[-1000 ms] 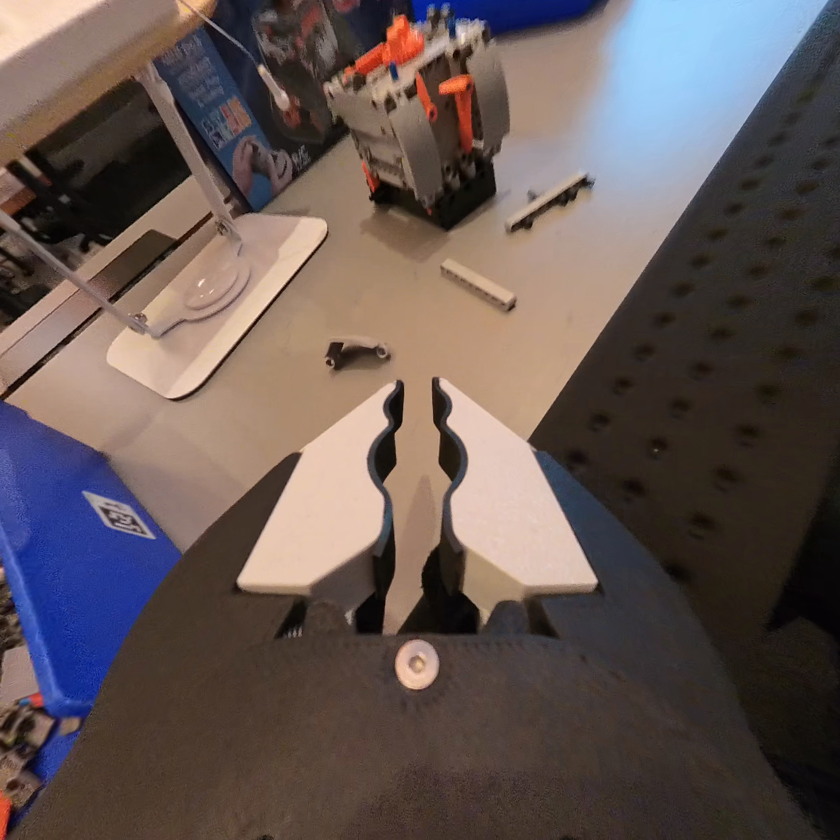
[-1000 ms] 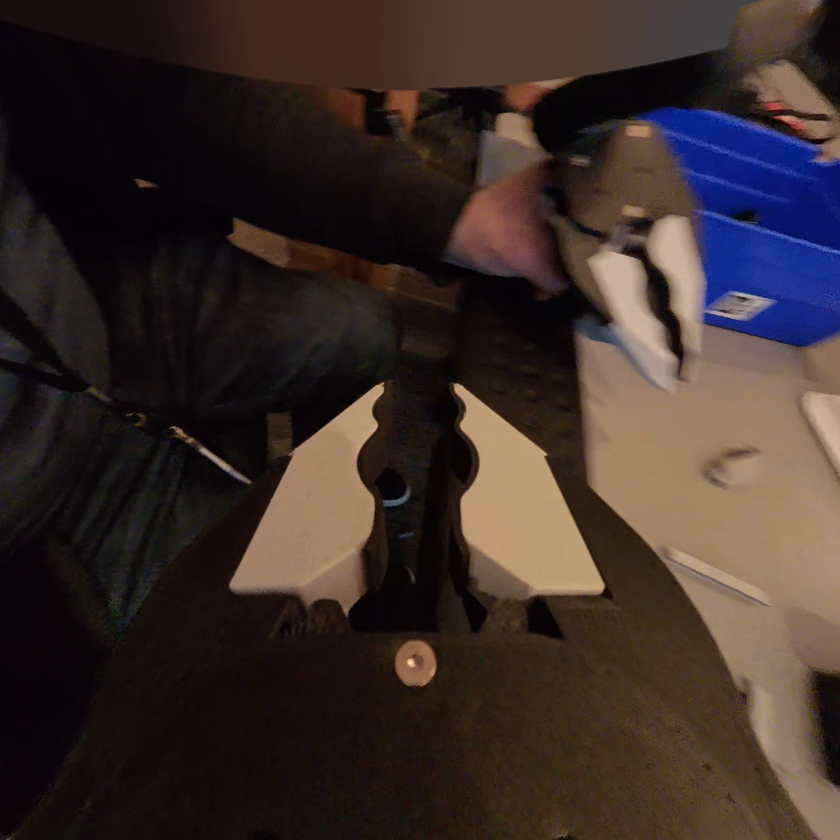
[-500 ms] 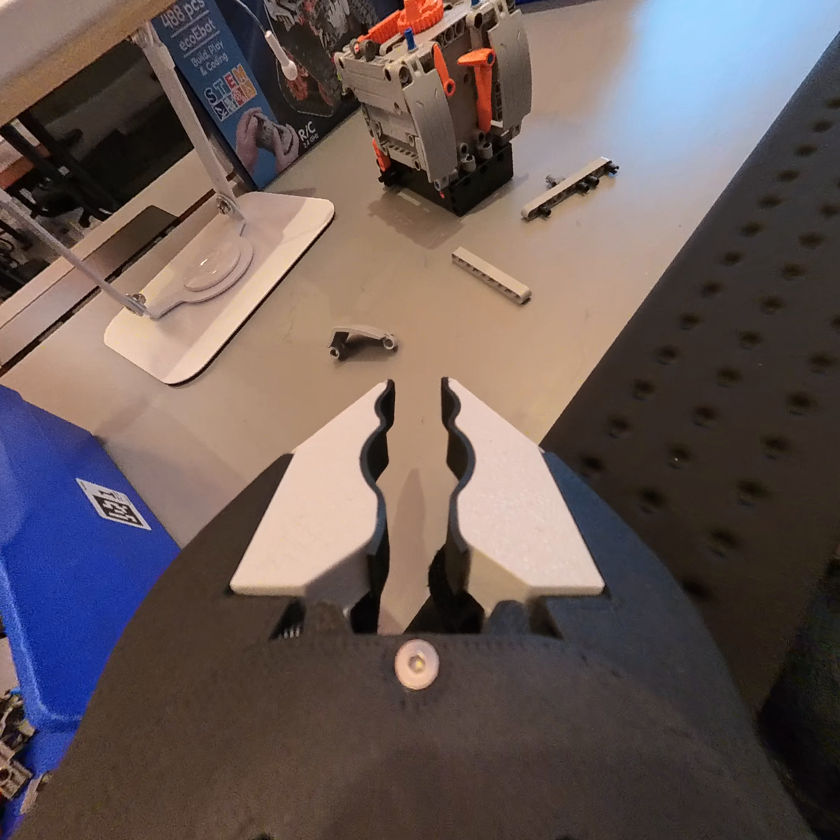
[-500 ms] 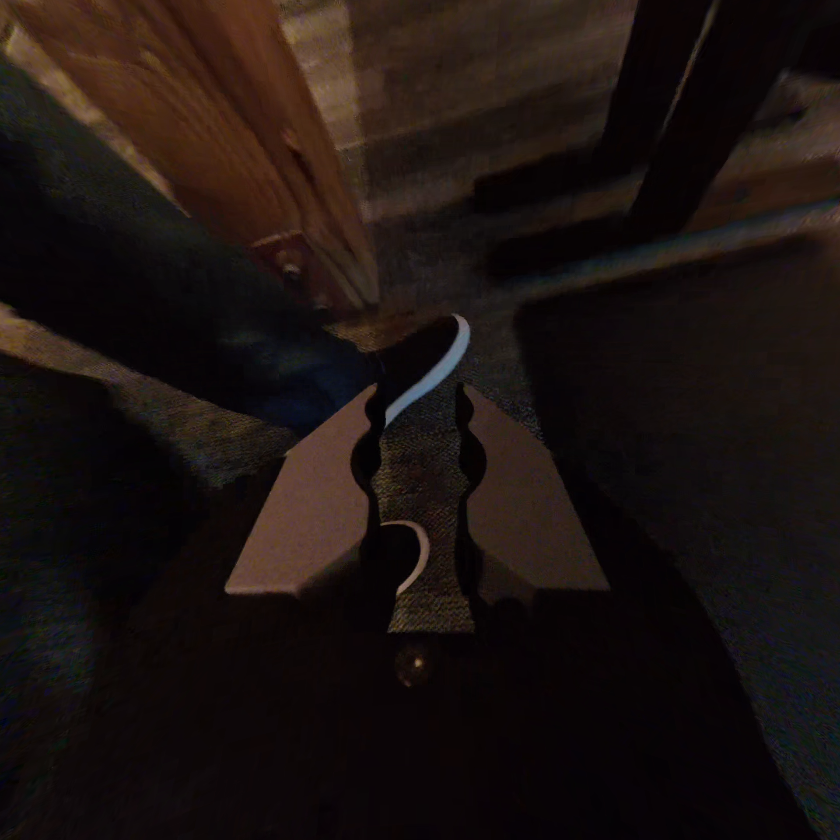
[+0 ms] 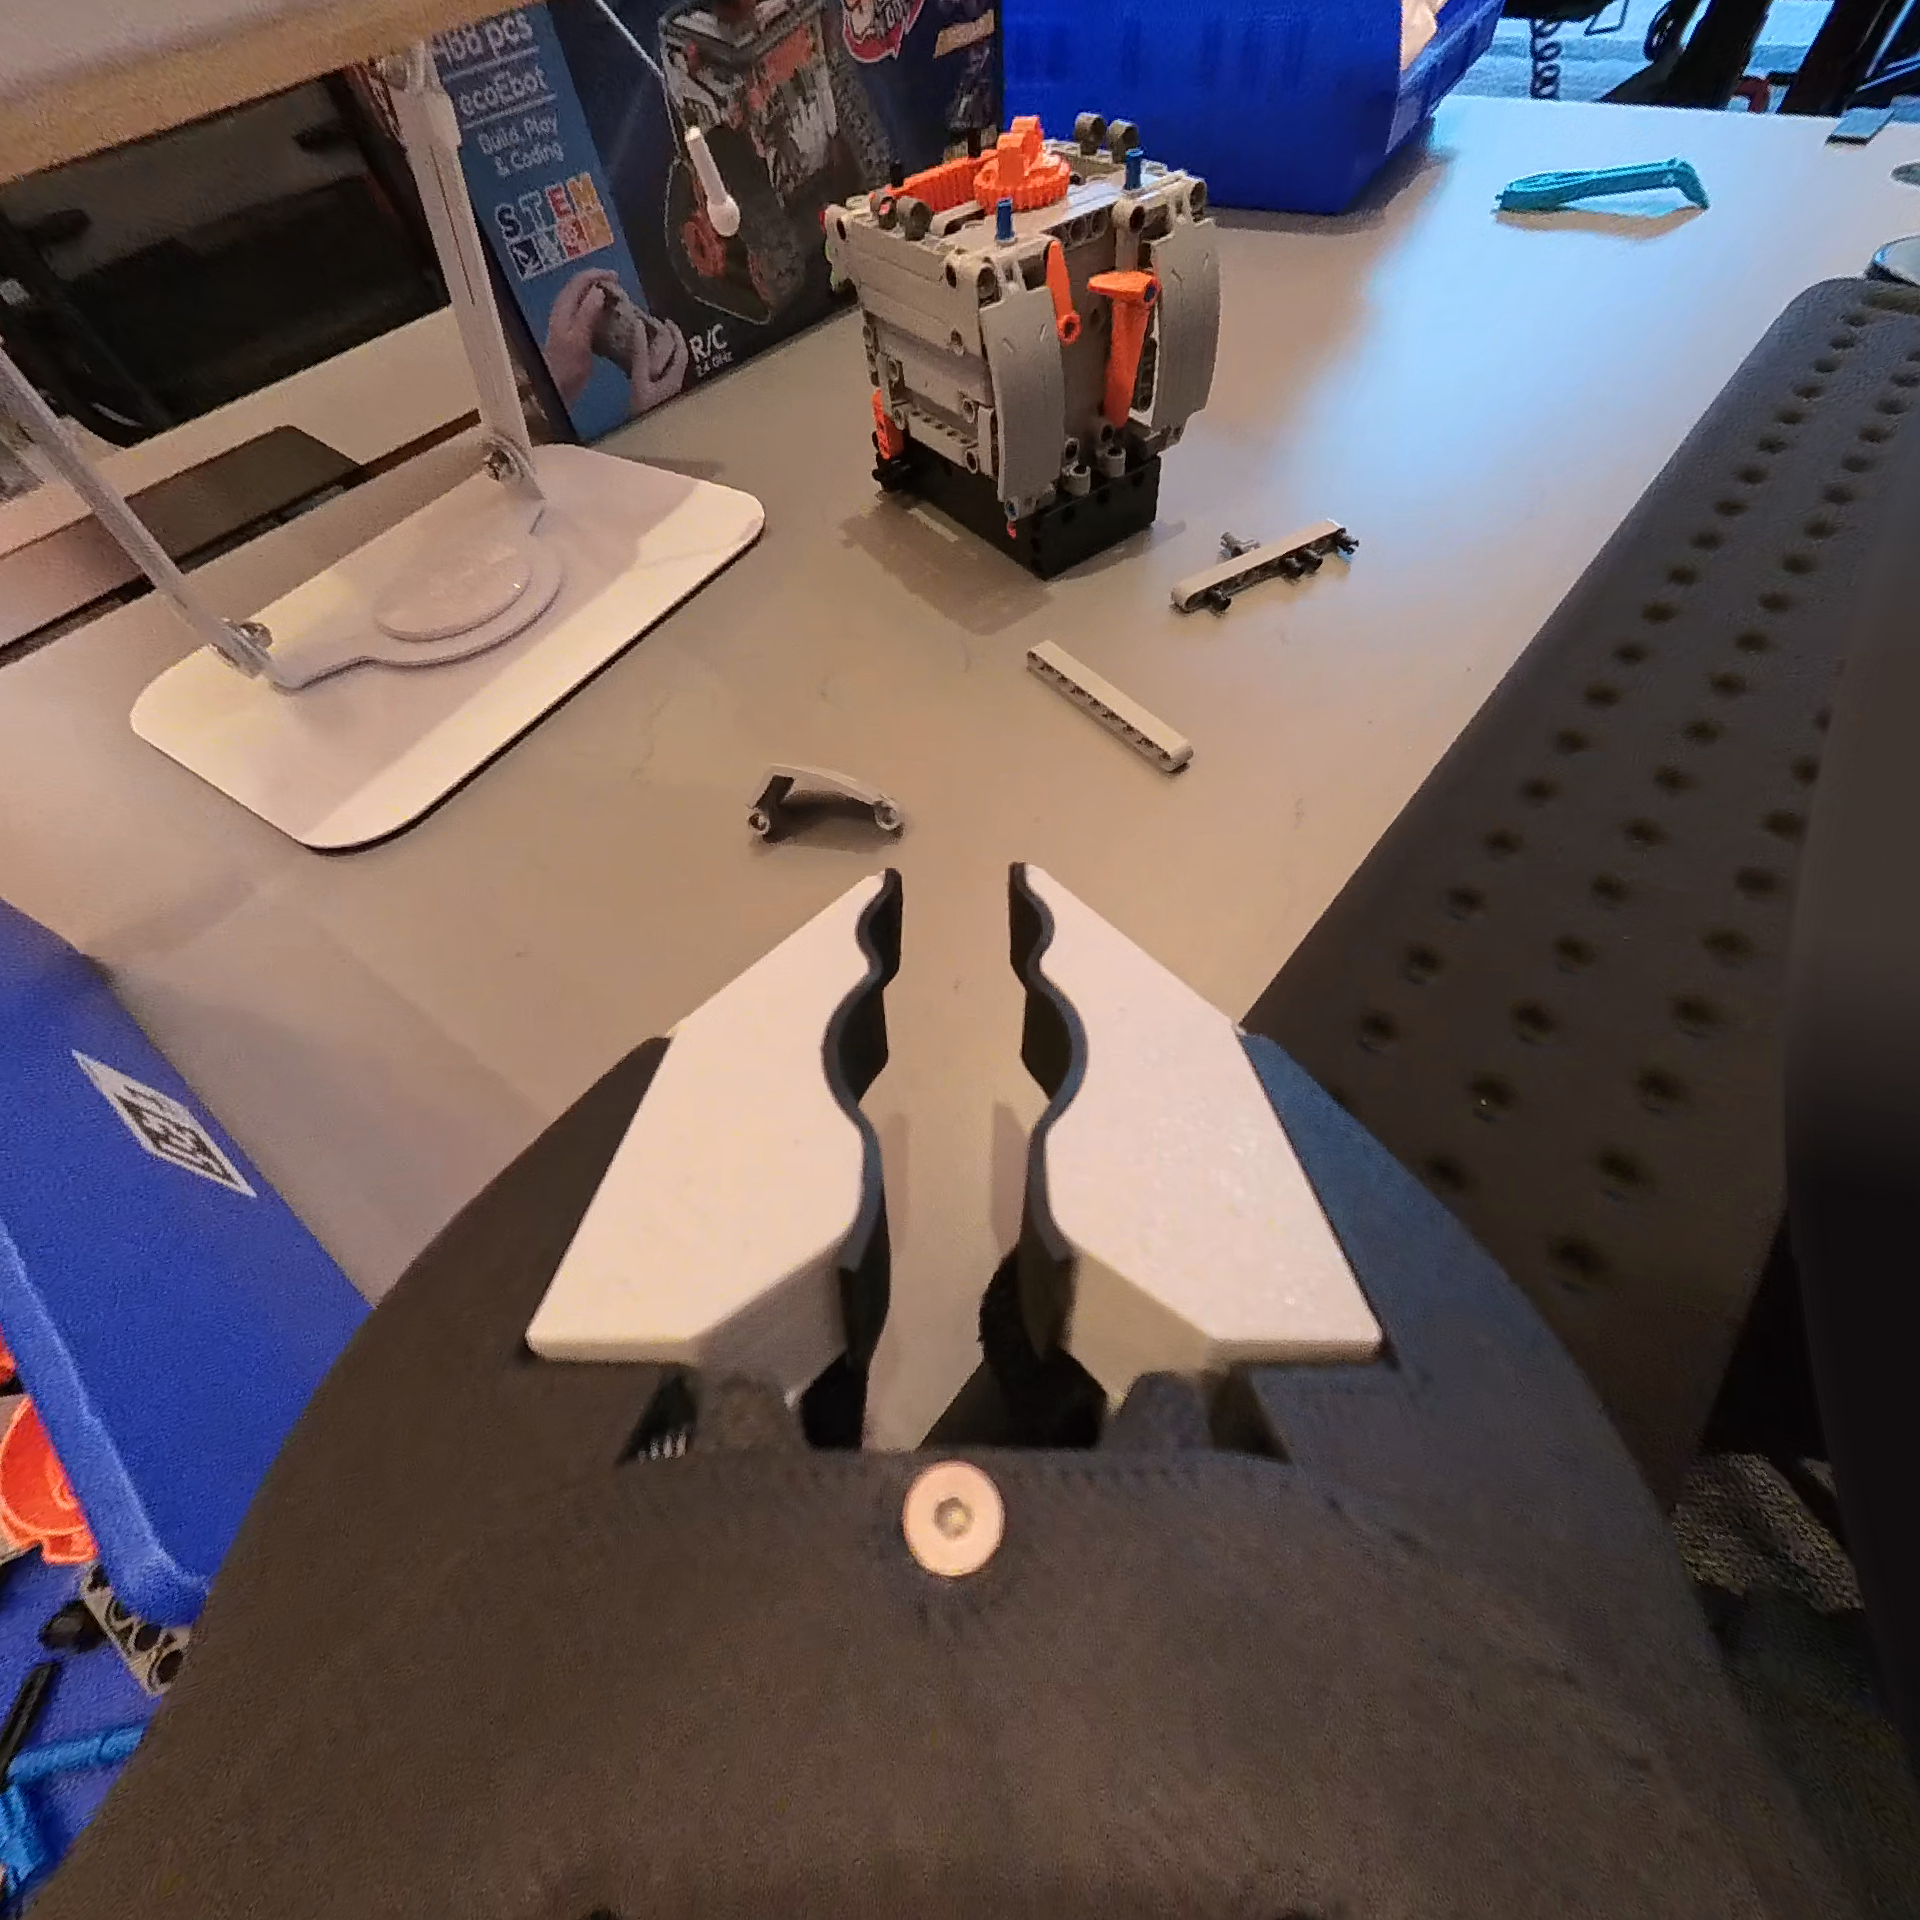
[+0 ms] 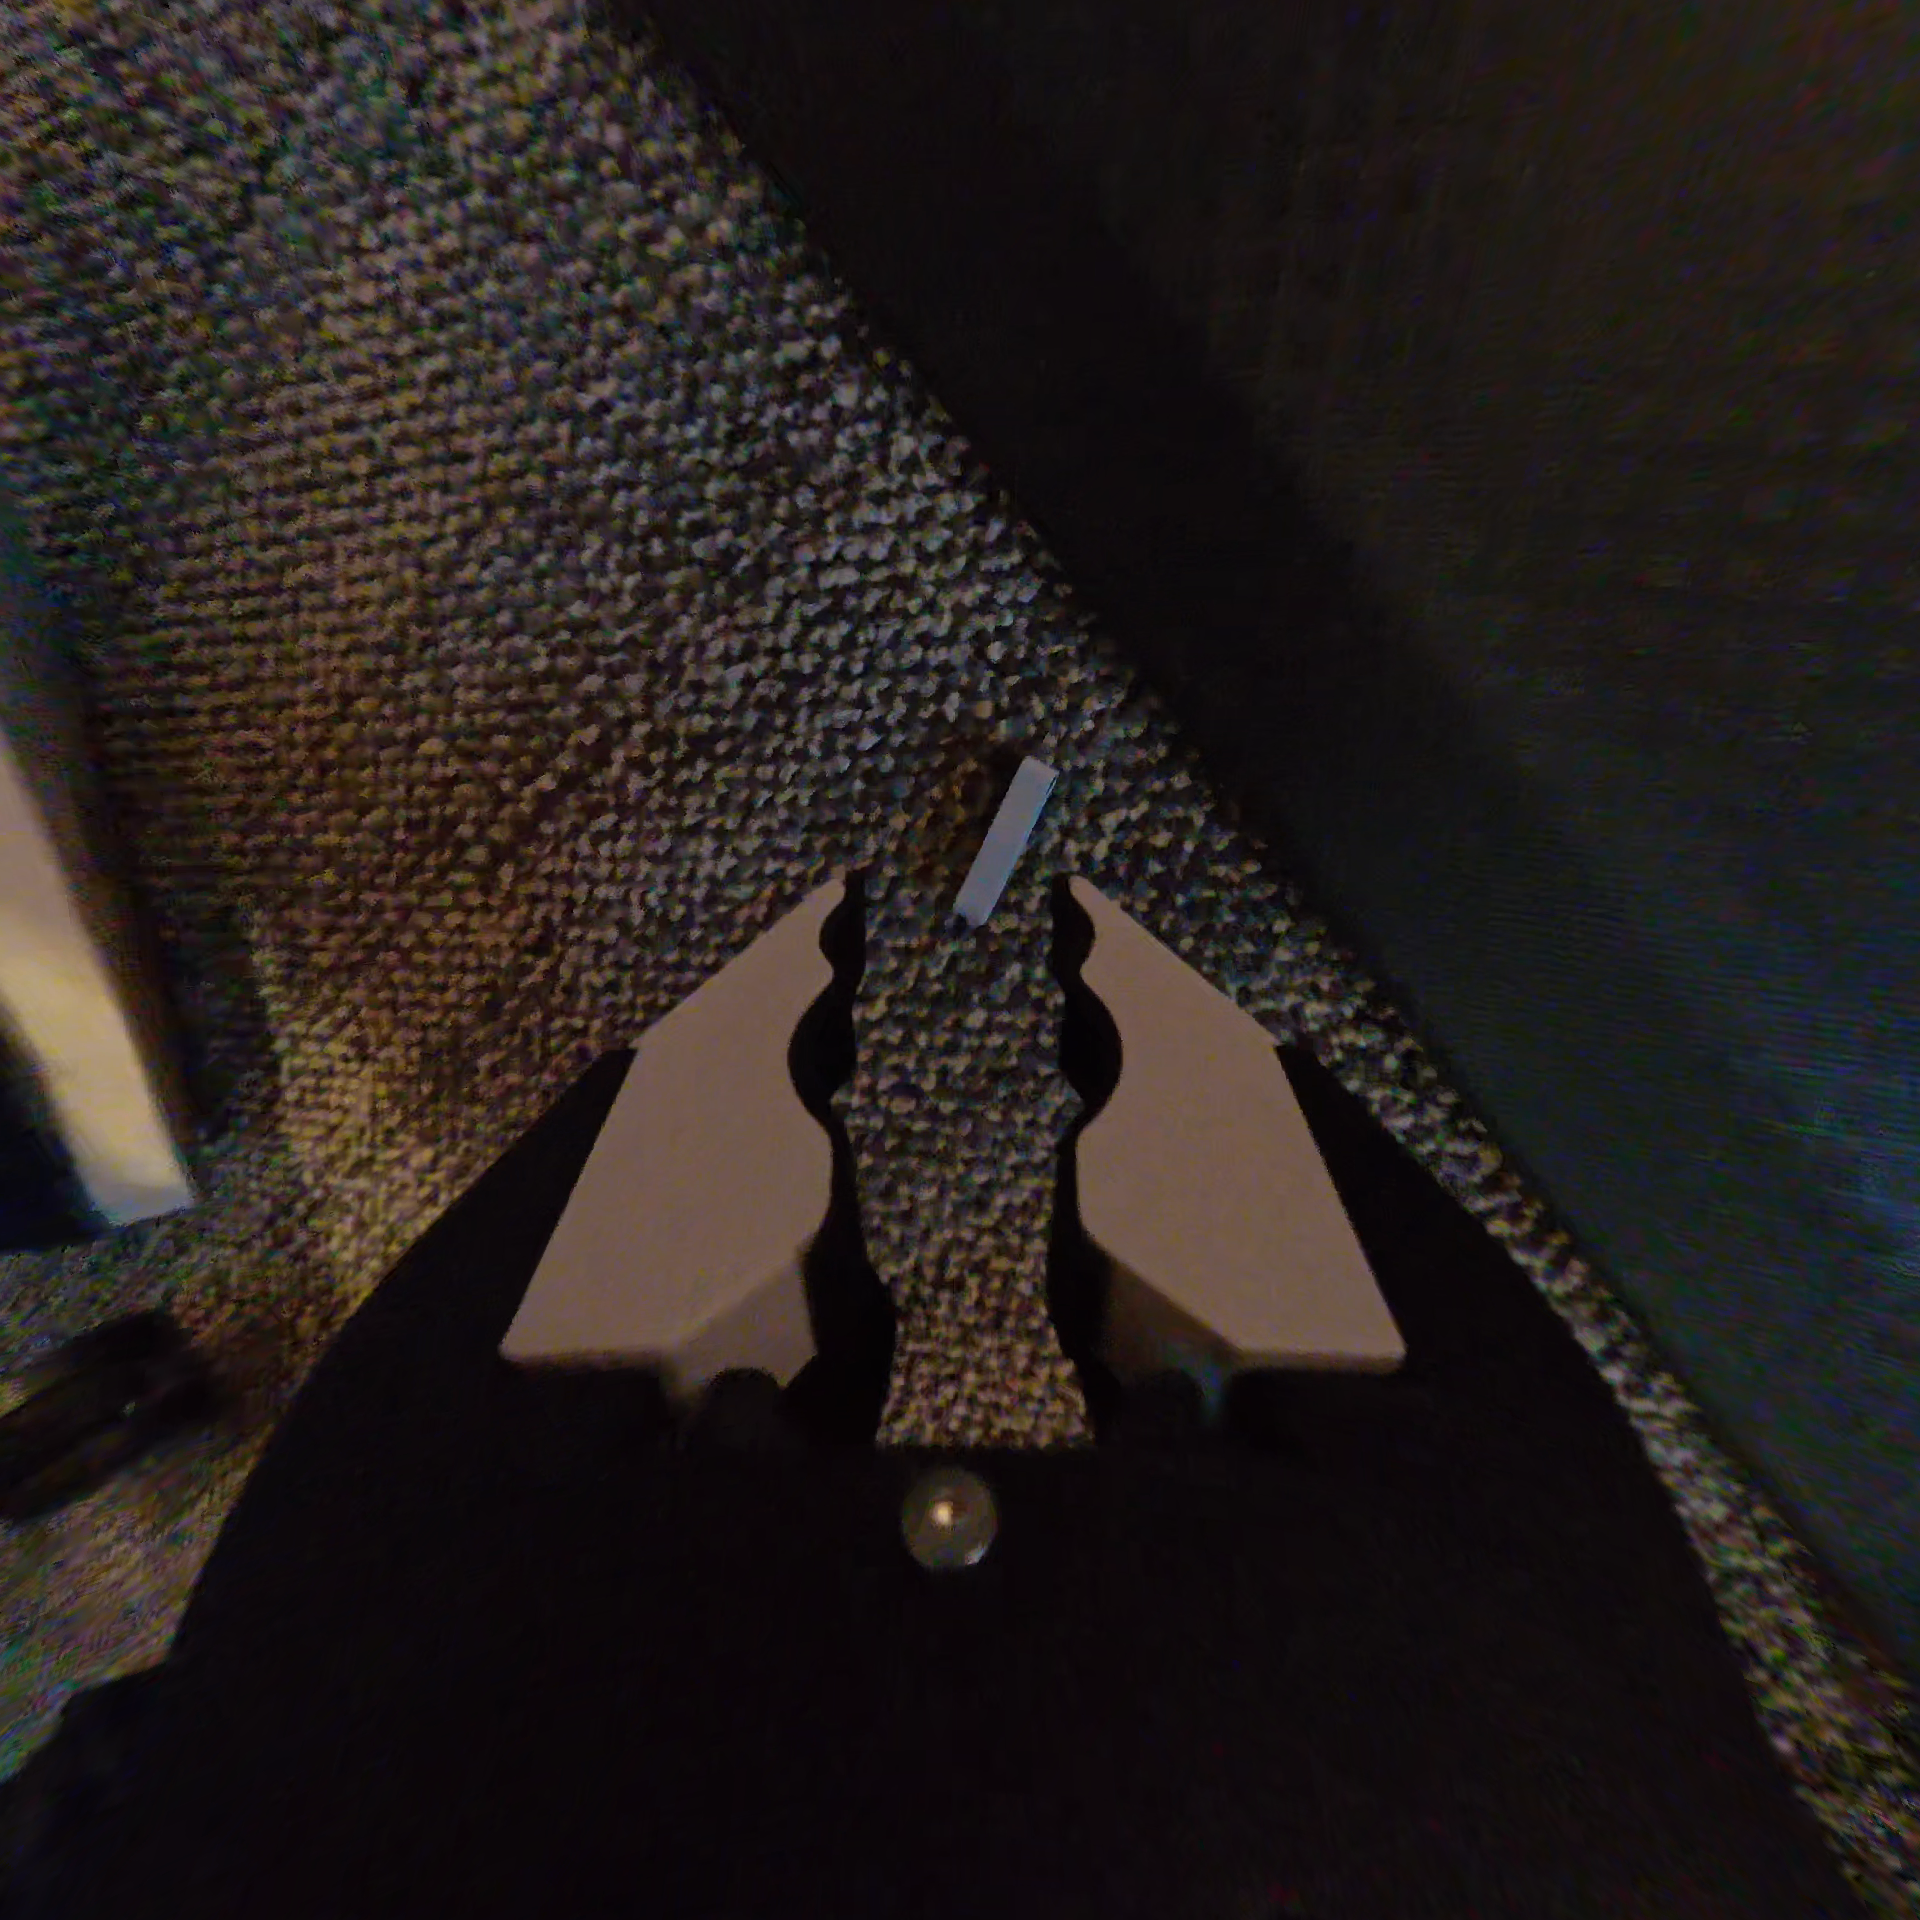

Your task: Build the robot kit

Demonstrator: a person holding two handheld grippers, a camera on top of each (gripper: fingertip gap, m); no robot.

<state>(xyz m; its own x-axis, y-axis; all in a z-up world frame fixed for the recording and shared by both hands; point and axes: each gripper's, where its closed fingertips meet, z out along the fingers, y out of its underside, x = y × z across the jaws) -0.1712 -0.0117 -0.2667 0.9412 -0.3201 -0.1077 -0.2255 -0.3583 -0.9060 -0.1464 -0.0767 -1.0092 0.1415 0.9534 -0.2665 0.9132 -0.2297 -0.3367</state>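
Observation:
My left gripper (image 5: 956, 883) is open and empty above the grey table (image 5: 1455, 343), just short of a small curved grey piece (image 5: 824, 802). Beyond it lie a grey holed beam (image 5: 1108, 702) and a grey beam with black pins (image 5: 1263, 564). A grey, orange and black brick-built model (image 5: 1023, 343) stands farther back. My right gripper (image 6: 956, 894) is open and empty, pointing down at speckled carpet (image 6: 520, 623) in dim light. A small white strip (image 6: 1004, 840) lies on the carpet just past its fingertips.
A white lamp stand base (image 5: 447, 644) sits at left on the table, a printed toy box (image 5: 665, 197) behind it. Blue bins stand at the near left (image 5: 135, 1226) and far back (image 5: 1205, 94). A black perforated chair back (image 5: 1621, 831) rises at right. A teal tool (image 5: 1600, 192) lies far right. My hands' fingertips stand some 75 centimetres from each other.
My left gripper rose a little and its fingers opened wider. My right gripper swung away from the person and table, down to the carpet, and closed in on the white strip.

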